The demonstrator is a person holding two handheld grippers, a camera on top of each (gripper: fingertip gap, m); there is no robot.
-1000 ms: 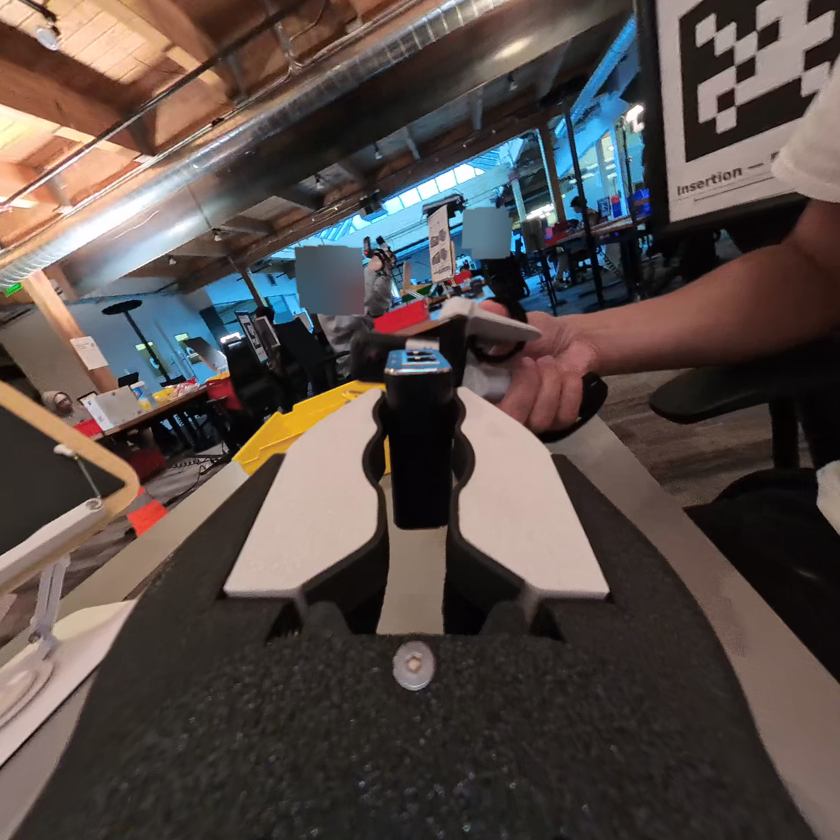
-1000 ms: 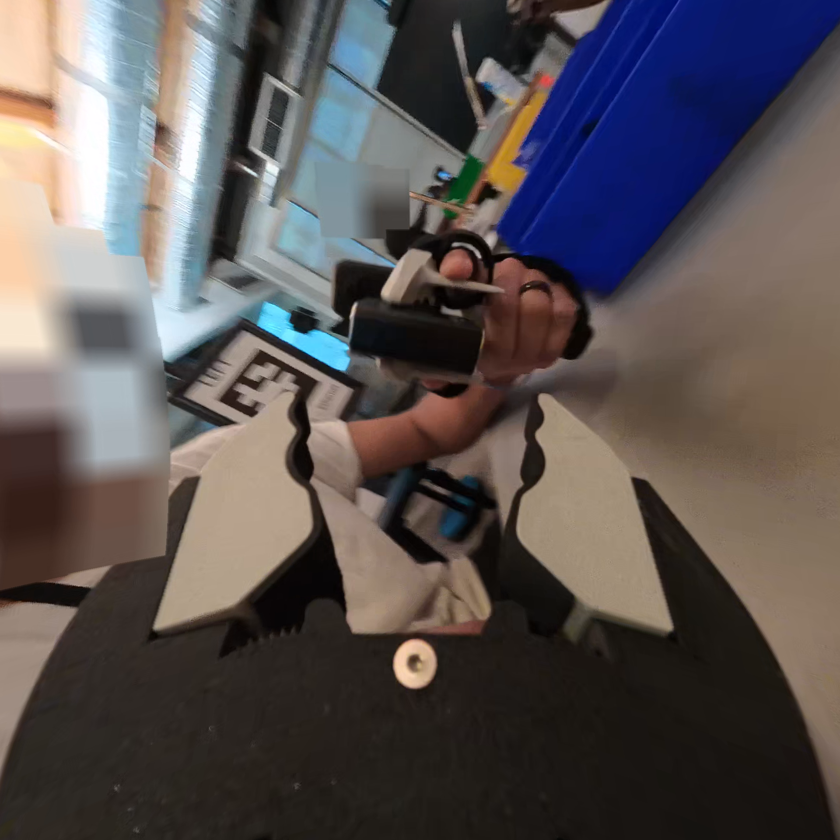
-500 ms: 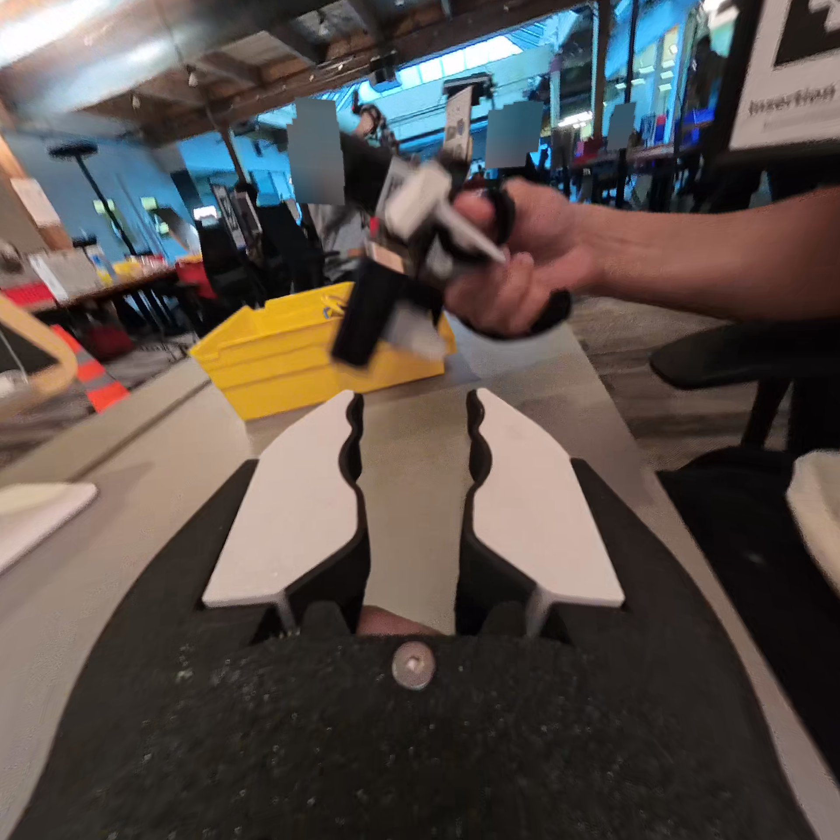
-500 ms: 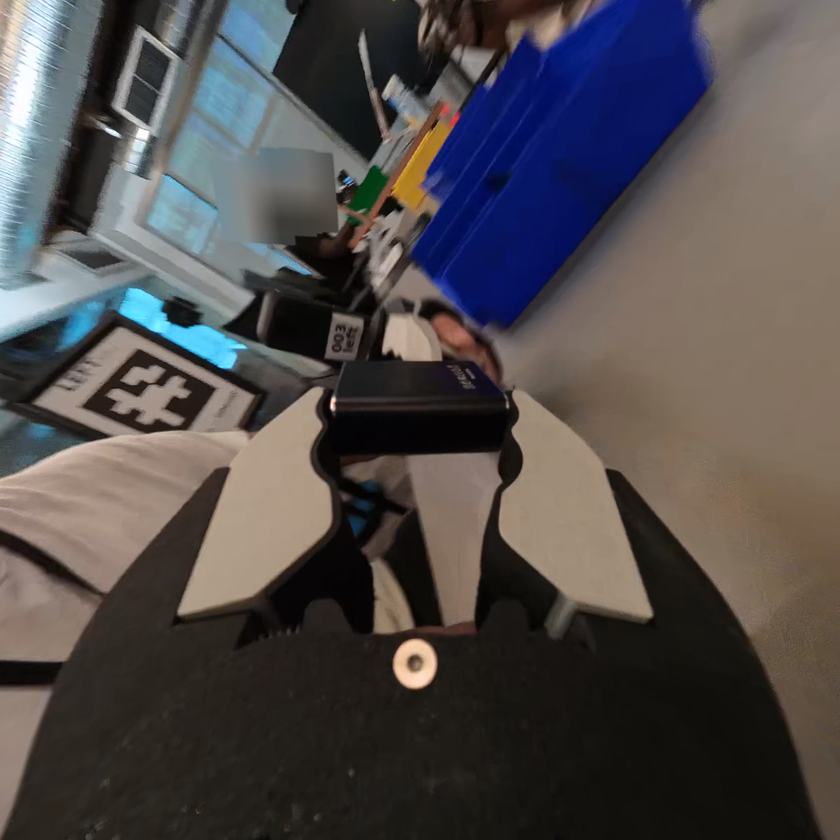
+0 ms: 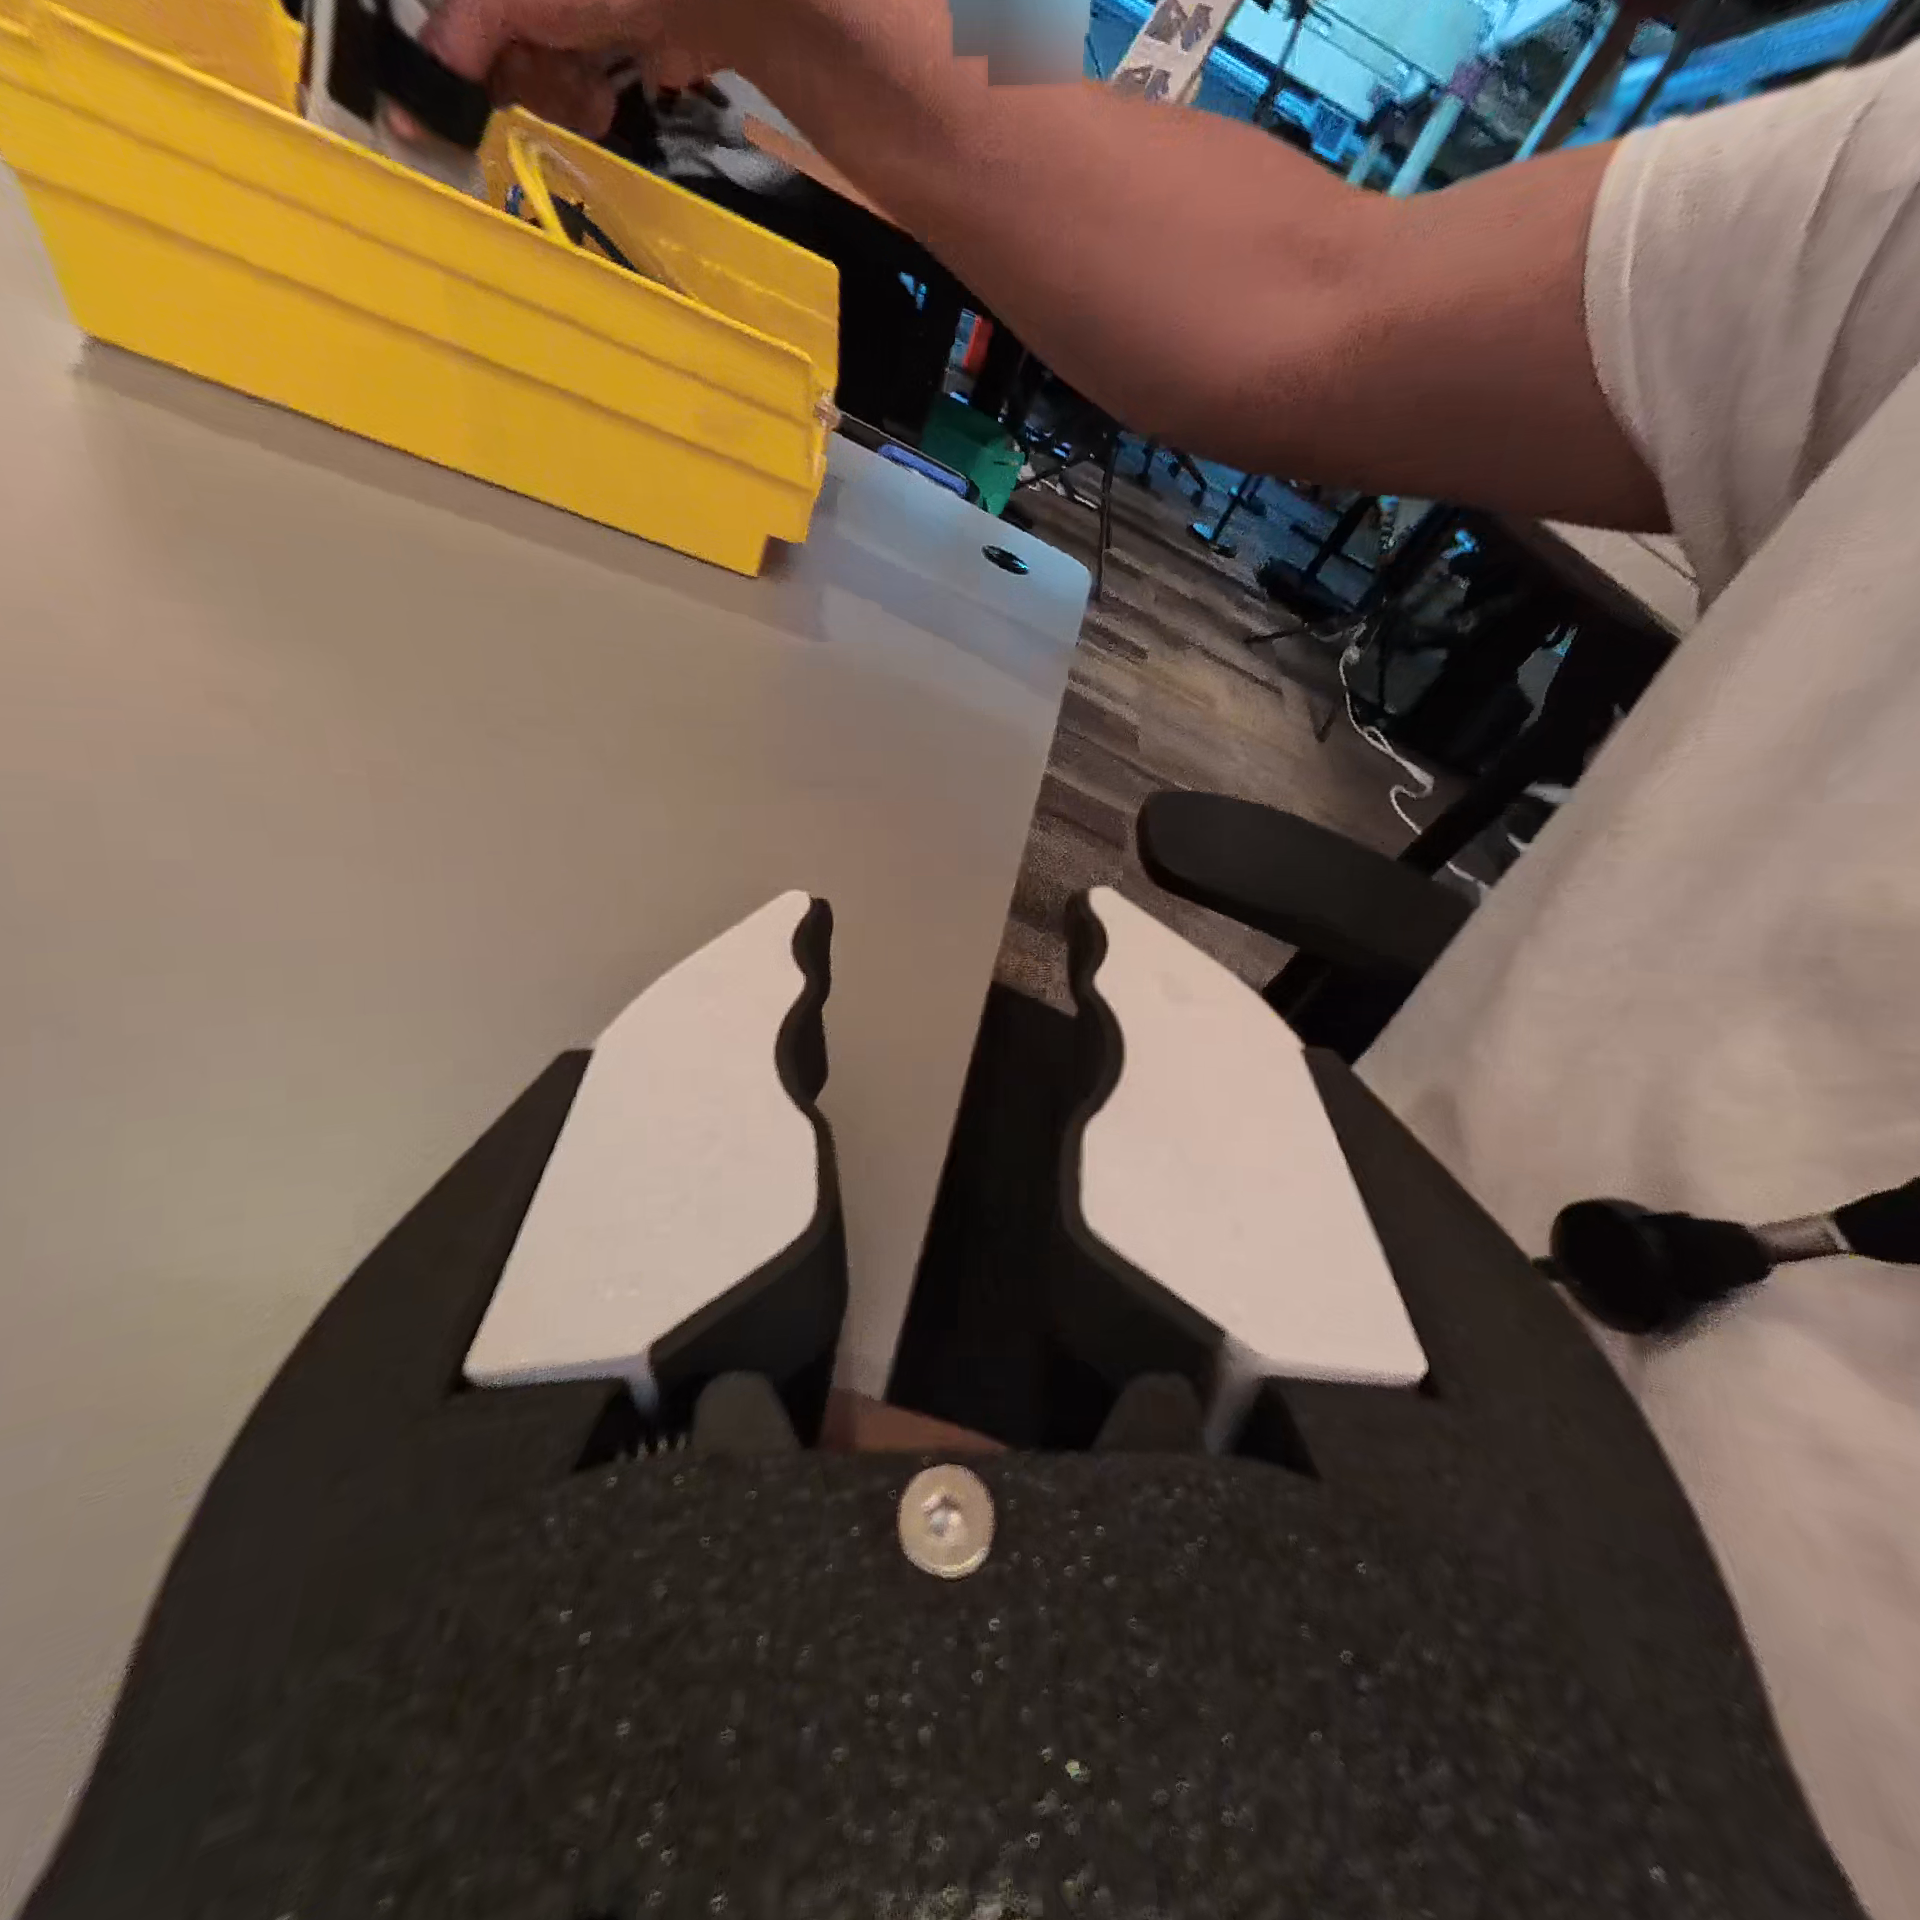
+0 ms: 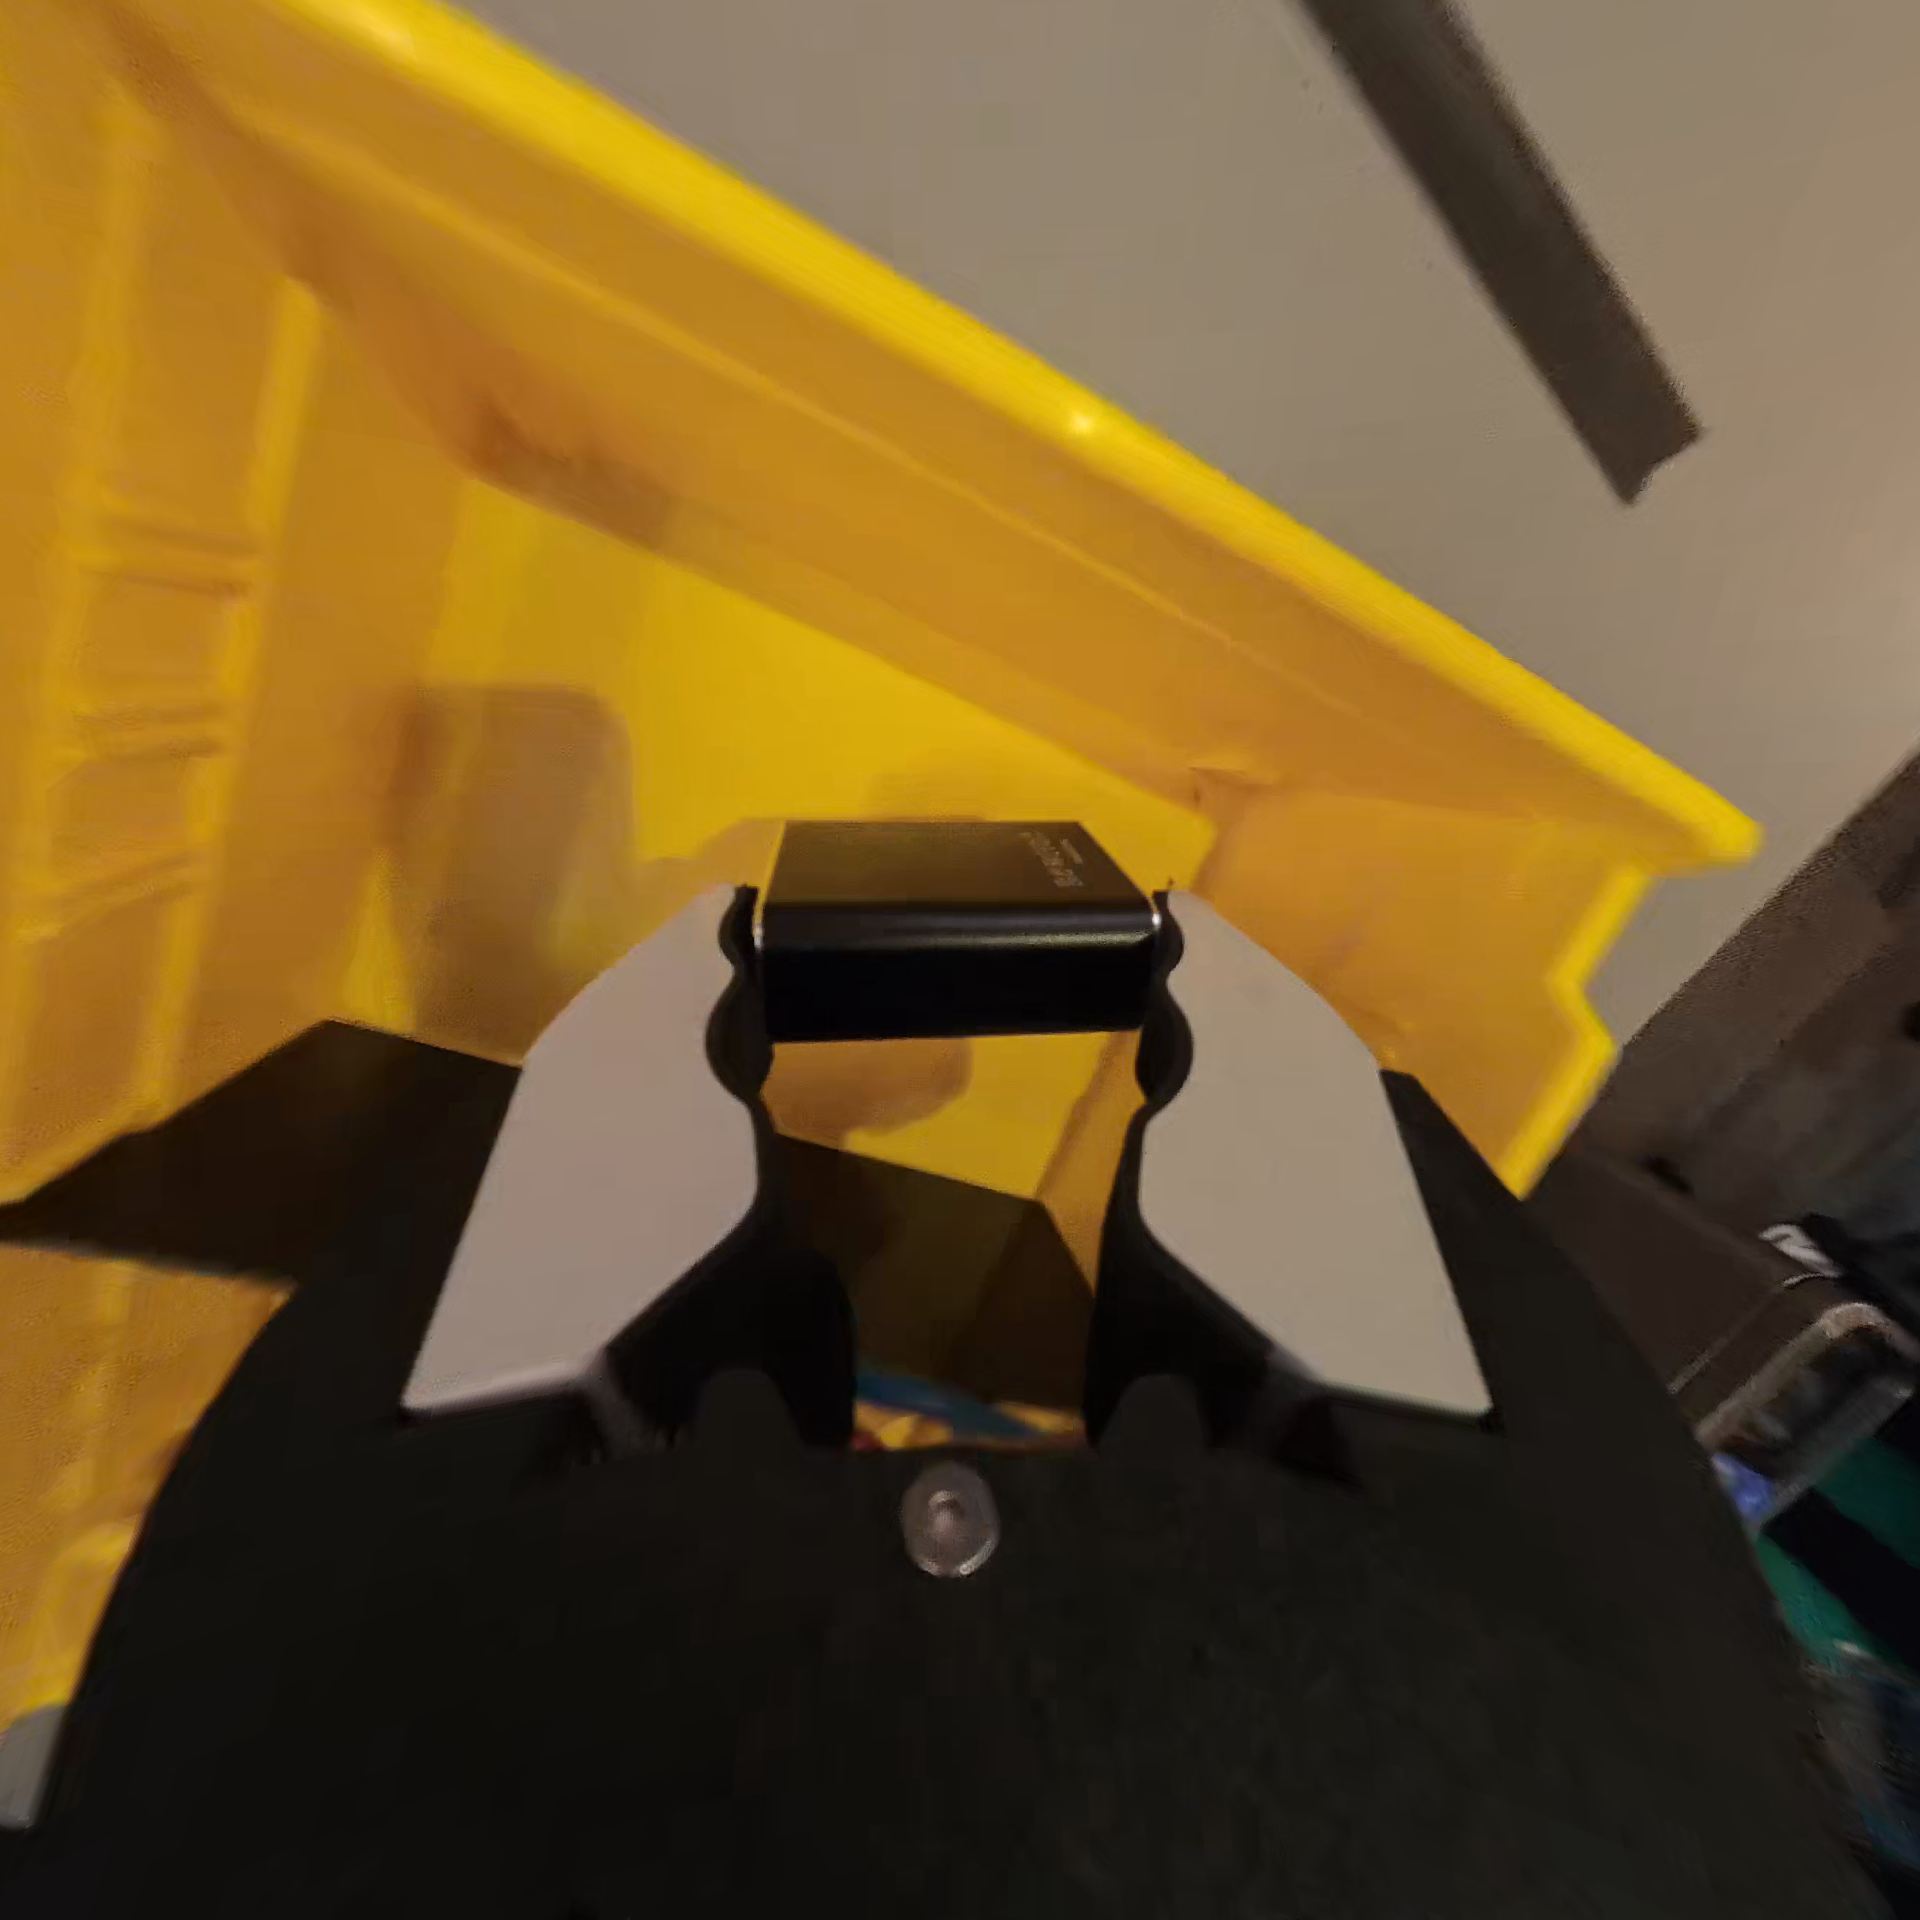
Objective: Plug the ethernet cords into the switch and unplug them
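Observation:
In the right wrist view my right gripper (image 6: pixel 951 914) is shut on the black switch (image 6: pixel 951 935), a small black box held across both fingertips inside the yellow bin (image 6: pixel 623 436). Yellow and blue cords (image 6: pixel 956 1418) show low in the bin behind the fingers. In the left wrist view my left gripper (image 5: pixel 945 914) is open with nothing between its fingers, and it hangs over the right edge of the grey table (image 5: pixel 416 727). The yellow bin (image 5: pixel 416 312) stands at the far left of the table, with the hand that holds the right gripper (image 5: pixel 561 52) reaching into it.
A person's arm and white sleeve (image 5: pixel 1351 312) cross the upper right of the left wrist view. A black chair armrest (image 5: pixel 1299 883) lies beyond the table edge, over dark wood flooring. A small black microphone-like tip (image 5: pixel 1662 1262) is at the right. The tips of one gripper are about 50 centimeters away from the tips of the other.
My left gripper let go of the switch and opened; my right gripper shut on it and carried it into the yellow bin. The left gripper swung down toward the table edge.

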